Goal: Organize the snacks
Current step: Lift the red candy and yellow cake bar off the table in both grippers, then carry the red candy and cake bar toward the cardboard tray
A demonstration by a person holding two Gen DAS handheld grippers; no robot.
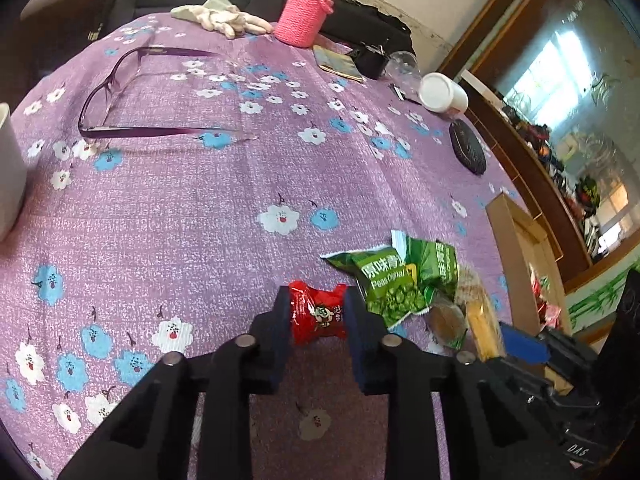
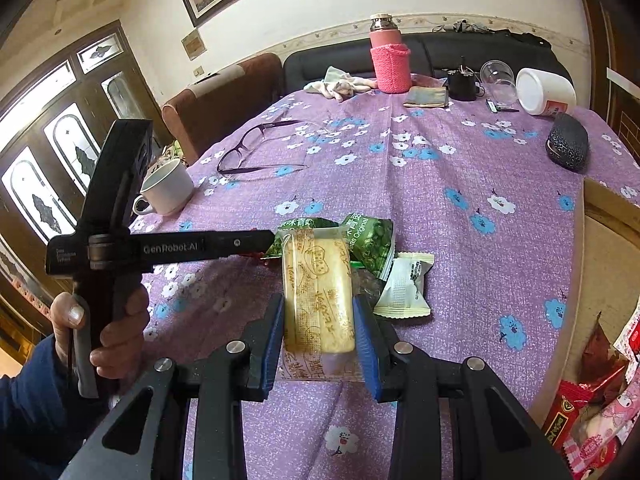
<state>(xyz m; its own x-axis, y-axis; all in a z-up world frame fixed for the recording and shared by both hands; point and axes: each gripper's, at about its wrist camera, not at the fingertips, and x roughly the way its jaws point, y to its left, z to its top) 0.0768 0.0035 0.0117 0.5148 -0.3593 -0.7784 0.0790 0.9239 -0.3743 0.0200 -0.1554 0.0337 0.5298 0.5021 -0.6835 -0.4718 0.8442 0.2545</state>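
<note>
In the left wrist view my left gripper [image 1: 318,300] is shut on a small red candy packet [image 1: 316,318], its blue pads squeezing both sides just above the purple flowered tablecloth [image 1: 224,208]. Green pea packets [image 1: 396,284] lie right of it. In the right wrist view my right gripper [image 2: 318,304] is shut on a long yellow cracker packet [image 2: 318,272], held lengthwise between the pads. Beyond it lie the green pea packets [image 2: 370,240] and a white packet [image 2: 404,288]. A hand holds the left gripper [image 2: 264,240], whose tip reaches the pea packets from the left.
A cardboard box [image 1: 516,248] with red and pink snack packets [image 2: 588,420] stands off the table's right side. Purple glasses [image 2: 260,148], a white mug [image 2: 168,188], a pink flask [image 2: 390,64], a tipped white jar [image 2: 544,92] and a black case [image 2: 568,148] lie farther back.
</note>
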